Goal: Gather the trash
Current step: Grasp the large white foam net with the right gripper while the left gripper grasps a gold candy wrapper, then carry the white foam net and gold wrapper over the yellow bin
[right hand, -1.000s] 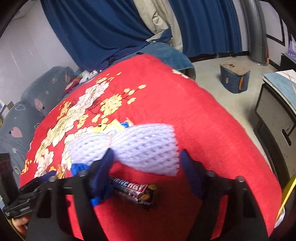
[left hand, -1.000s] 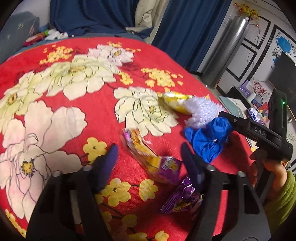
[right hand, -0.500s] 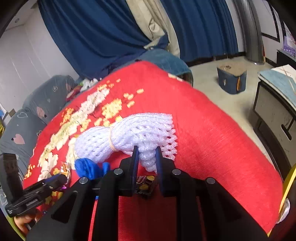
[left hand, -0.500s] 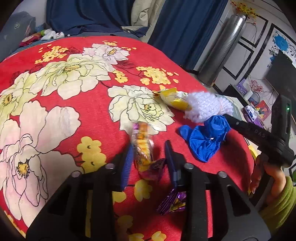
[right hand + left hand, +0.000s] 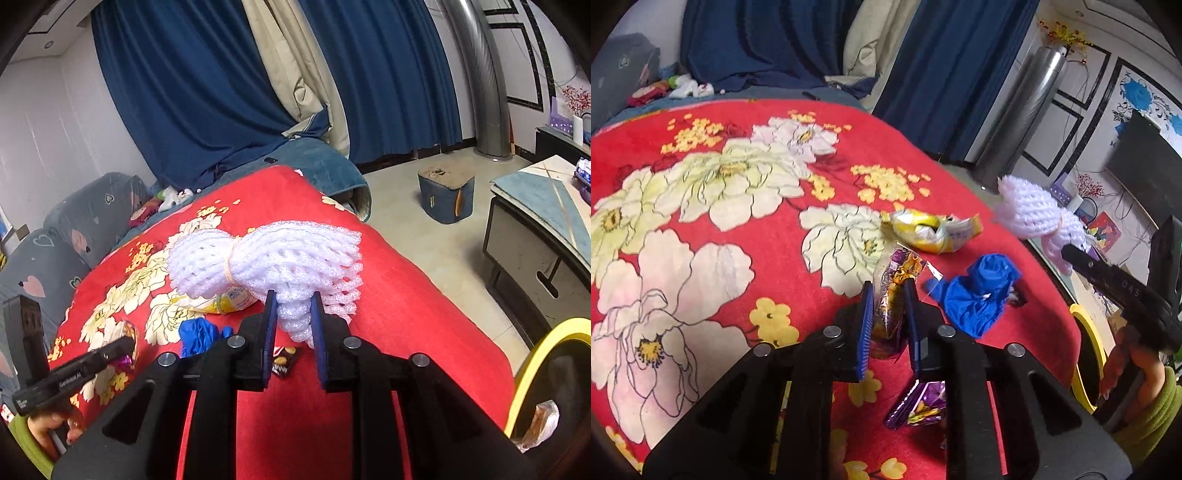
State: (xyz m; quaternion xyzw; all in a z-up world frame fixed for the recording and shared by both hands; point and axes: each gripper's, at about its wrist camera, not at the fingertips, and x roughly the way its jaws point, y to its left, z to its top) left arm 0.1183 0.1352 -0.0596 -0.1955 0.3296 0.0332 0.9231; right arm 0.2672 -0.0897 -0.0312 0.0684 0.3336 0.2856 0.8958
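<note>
Both grippers went from wide open to clamped: right gripper (image 5: 293, 319) now lifts the foam net (image 5: 273, 258) above the red blanket (image 5: 406, 295), squishy and featherlight. Left gripper (image 5: 889, 317) is closing on the crinkly snack wrapper (image 5: 895, 291) beside the blue glove (image 5: 975, 295); slippery foil, so pinch mid-body.

Red blanket (image 5: 783, 236) with big cream-white flowers and small yellow blossoms. Purple-and-yellow wrapper (image 5: 892, 295) between blue pads (image 5: 866, 325) of black left gripper (image 5: 888, 295). White foam net (image 5: 288, 266) with tan band, in right gripper (image 5: 293, 299). Right of left gripper: blue glove (image 5: 975, 295); beyond it, yellow wrapper (image 5: 931, 230). Dark blue curtains (image 5: 207, 85); yellow bin rim (image 5: 535, 354).
</note>
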